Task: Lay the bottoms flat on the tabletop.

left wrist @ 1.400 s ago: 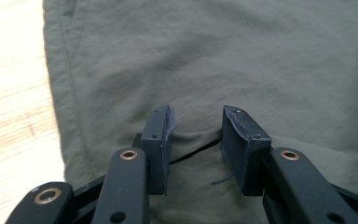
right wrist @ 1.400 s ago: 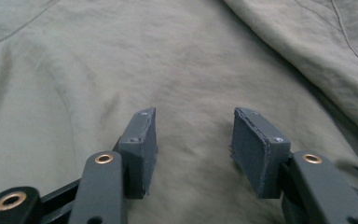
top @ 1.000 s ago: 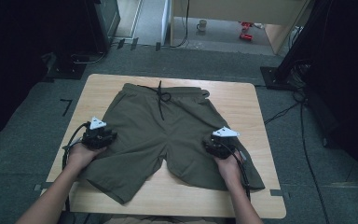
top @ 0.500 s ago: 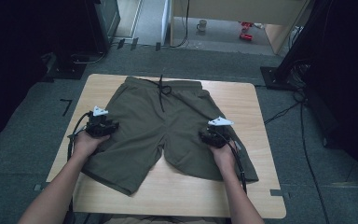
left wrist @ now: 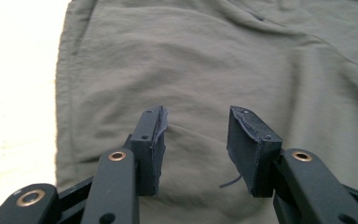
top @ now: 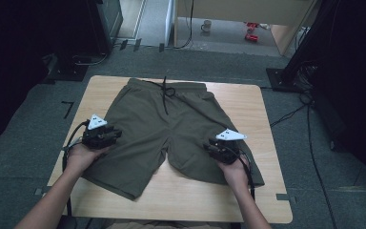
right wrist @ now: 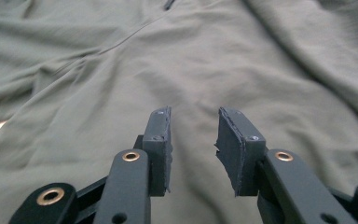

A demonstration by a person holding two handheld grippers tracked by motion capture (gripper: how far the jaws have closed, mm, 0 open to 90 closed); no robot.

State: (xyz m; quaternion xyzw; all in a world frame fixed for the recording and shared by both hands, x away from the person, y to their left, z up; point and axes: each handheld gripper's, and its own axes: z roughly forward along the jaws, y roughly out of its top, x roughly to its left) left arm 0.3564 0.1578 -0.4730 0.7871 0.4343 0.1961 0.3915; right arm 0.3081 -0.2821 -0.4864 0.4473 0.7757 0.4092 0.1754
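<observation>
Wooden table (top: 267, 114) stood on grey carpet, cables and stands around it, dark surroundings. High view: olive shorts (top: 171, 129) lay flat on the table, waistband and drawstring (top: 166, 93) at the far edge, legs pointing toward the person. Left gripper (top: 113, 135) sat over the outer part of the left leg, right gripper (top: 211, 145) over the right leg; both low on the cloth, a hand behind each. Left gripper view: the jaws stood apart with nothing between the pads (left wrist: 154, 149), only lightly wrinkled fabric beneath, the side seam and bare tabletop off to the left. Right gripper view: the jaws were likewise parted and empty, over fabric creased in long diagonal folds. Judgement: the step looked like positioning for a grasp on each leg, probably ahead of a fold. The next move would call for lowering each tool until its pads straddle a pinch of cloth, then closing both together so the shorts lift evenly.
</observation>
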